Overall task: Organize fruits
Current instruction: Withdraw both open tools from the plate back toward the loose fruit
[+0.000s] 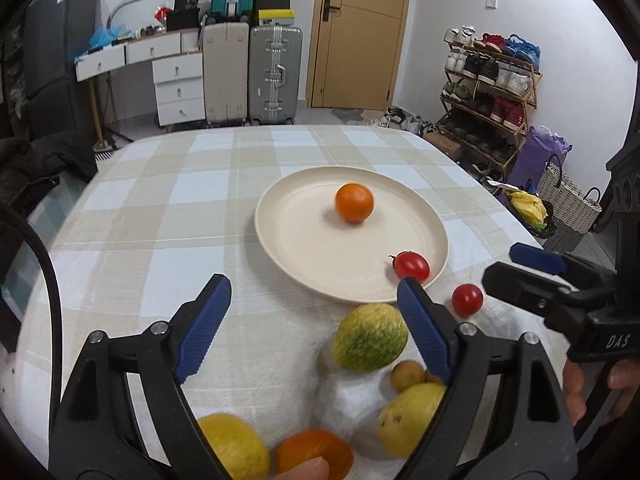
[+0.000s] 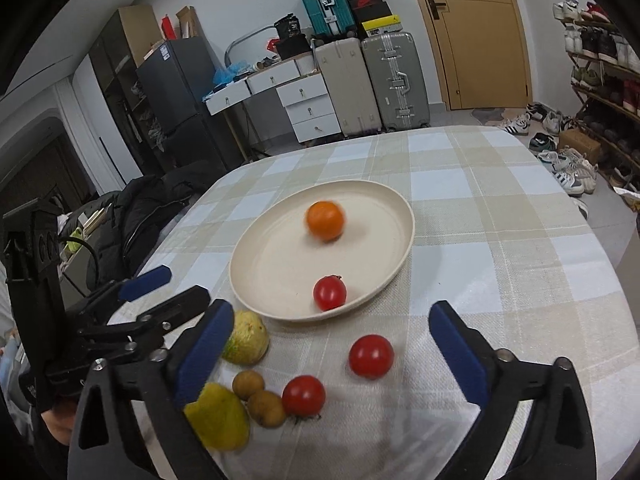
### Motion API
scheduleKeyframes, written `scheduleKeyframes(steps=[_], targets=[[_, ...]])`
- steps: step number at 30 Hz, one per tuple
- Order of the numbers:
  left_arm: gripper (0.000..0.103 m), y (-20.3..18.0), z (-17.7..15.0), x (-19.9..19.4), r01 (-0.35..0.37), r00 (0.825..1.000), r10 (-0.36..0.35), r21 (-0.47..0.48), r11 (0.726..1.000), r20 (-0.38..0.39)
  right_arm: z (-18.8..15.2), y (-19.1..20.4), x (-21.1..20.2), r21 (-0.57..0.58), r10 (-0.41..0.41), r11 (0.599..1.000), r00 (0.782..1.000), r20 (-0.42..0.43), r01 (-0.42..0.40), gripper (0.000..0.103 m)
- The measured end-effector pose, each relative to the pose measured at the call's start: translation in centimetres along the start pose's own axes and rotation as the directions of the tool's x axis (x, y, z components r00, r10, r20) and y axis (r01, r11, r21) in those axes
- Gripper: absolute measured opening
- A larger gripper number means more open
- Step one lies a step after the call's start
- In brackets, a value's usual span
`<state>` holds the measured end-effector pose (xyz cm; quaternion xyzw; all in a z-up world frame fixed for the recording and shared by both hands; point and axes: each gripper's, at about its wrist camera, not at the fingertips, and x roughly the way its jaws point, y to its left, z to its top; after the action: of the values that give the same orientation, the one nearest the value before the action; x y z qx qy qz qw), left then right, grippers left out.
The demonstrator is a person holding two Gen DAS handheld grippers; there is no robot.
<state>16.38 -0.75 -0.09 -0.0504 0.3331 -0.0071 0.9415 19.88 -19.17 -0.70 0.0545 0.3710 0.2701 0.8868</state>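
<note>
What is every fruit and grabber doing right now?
plate: on the table, holding two fruits
orange: on the plate
small tomato: on the plate, near its rim
two tomatoes: on the cloth, off the plate
green-yellow fruit: on the cloth beside the plate
two brown fruits: on the cloth, touching
left gripper: open, empty
right gripper: open, empty

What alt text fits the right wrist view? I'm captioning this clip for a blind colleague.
An open right hand-held gripper hovers over two red tomatoes on a checked tablecloth. Beyond, a cream plate holds an orange and a third tomato; yellow-green fruit and the left hand-held gripper sit at left.
</note>
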Motion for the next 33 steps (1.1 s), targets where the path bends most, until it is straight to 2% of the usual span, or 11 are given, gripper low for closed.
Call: scheduleKeyframes(steps=[2, 3, 9, 14, 20, 27, 33], targets=[[0.101, 0.3, -0.6, -1.5, -0.008, 1.000, 0.008, -0.003, 1.000, 0.013, -0.4, 0.2, -0.7, -0.013, 0.004, 1.000, 1.000, 0.004, -0.004, 0.103], [0.102, 0.4, -0.9, -2.3, -0.008, 1.000, 0.008, -0.007, 1.000, 0.028, -0.5, 0.3, -1.0, -0.021, 0.007, 1.000, 1.000, 0.005, -0.007, 0.103], [0.102, 0.8, -2.7, -6.2, -0.011, 0.999, 0.011, 0.005, 1.000, 0.053, -1.3, 0.6, -2.6, -0.027, -0.004, 1.000, 1.000, 0.006, 0.004, 0.103], [0.102, 0.9, -4.2, -8.1, -0.041, 0.998, 0.039, 0.034, 0.999, 0.059, -2.0, 0.7, -3.1, -0.046, 0.005, 0.999, 1.000, 0.000, -0.005, 0.103], [0.102, 0.9, -4.7, -8.4, -0.046, 0.998, 0.045, 0.043, 0.998, 0.036, -2.5, 0.6, -2.1, -0.051, 0.004, 0.999, 0.999, -0.045, -0.006, 0.103], [0.102, 2.3, -4.7, -7.3, -0.055, 0.998, 0.056, 0.014, 0.998, -0.011, -3.3, 1.3, -0.7, -0.128, -0.071, 0.990, 0.992, -0.107, 0.057, 0.103], [0.102, 3.5, -5.0, -6.4, -0.068, 0.997, 0.067, -0.026, 0.997, -0.044, -4.1, 0.7, 0.7, -0.136, -0.116, 0.986, 0.980, -0.164, 0.094, 0.103]])
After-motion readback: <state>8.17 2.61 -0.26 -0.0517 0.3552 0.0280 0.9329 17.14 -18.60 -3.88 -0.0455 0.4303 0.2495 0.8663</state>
